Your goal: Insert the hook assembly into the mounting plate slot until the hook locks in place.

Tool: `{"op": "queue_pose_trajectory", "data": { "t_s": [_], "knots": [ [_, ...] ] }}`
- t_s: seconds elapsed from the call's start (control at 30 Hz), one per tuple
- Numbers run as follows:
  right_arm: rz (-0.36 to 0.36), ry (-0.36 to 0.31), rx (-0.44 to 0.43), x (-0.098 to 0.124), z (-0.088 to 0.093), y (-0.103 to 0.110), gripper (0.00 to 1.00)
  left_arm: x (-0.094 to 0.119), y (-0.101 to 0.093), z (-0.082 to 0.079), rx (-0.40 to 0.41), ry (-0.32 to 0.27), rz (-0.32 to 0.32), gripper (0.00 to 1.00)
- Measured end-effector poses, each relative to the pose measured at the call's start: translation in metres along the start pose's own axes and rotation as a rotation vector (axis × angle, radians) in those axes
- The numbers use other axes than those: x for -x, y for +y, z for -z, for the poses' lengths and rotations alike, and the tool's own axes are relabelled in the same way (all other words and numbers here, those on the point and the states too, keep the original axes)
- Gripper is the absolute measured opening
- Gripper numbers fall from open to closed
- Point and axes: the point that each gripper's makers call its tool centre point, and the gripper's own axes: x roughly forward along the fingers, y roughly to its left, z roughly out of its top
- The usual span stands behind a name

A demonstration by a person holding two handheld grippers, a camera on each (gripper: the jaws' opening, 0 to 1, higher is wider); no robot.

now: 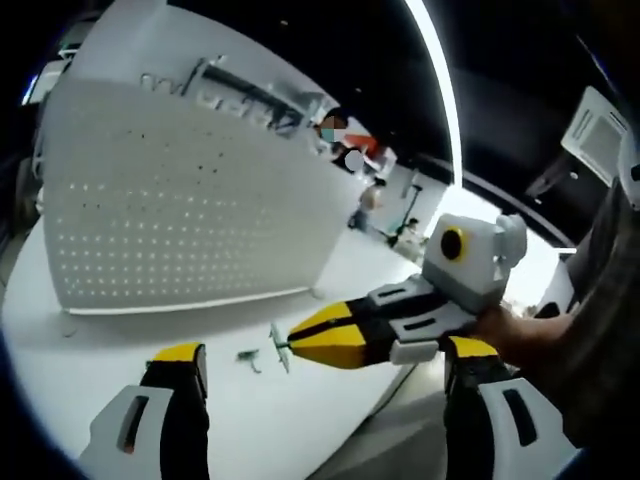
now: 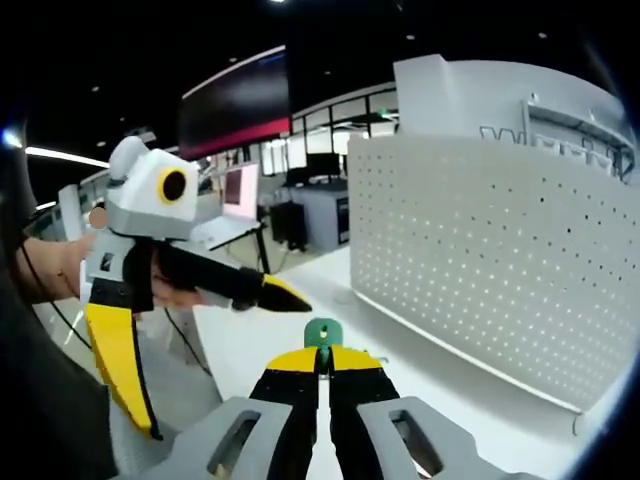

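Note:
The white perforated mounting plate [image 1: 180, 200] stands upright on the white table [image 1: 260, 430]. In the left gripper view my right gripper [image 1: 295, 342] reaches in from the right, shut on a small hook assembly [image 1: 279, 347] just above the table, in front of the plate's lower edge. My left gripper [image 1: 325, 352] is open, its jaws wide apart on either side of it. In the right gripper view the green hook piece [image 2: 322, 331] sticks up from my shut right gripper [image 2: 322, 362]. The plate [image 2: 500, 270] stands to the right, and the open left gripper [image 2: 225, 368] is at the left.
A small dark bit [image 1: 247, 356] lies on the table beside the hook. The table edge [image 1: 390, 385] runs close on the right. Metal hooks hang on a white panel [image 1: 240, 95] behind the plate. Desks with monitors [image 2: 300, 205] stand beyond the table.

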Motion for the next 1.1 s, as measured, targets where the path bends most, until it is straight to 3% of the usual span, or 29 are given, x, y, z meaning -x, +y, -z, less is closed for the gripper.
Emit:
{"op": "queue_pose_trajectory", "data": {
  "t_s": [0.2,0.67,1.0,1.1],
  "knots": [
    [0.029,-0.016,0.007,0.002,-0.007,-0.005,0.0,0.002,-0.001,0.0,-0.037,0.029,-0.021,1.0],
    [0.214,-0.161,0.008,0.022,-0.046,-0.039,0.0,0.006,-0.01,-0.018,-0.057,-0.015,-0.016,1.0],
    [0.431,-0.297,0.043,0.042,-0.08,-0.089,0.0,0.023,0.012,-0.029,-0.067,-0.053,-0.107,1.0],
    [0.49,-0.324,0.062,0.045,-0.088,-0.104,0.0,0.024,0.011,-0.03,-0.041,-0.052,-0.086,1.0]
  ]
}}
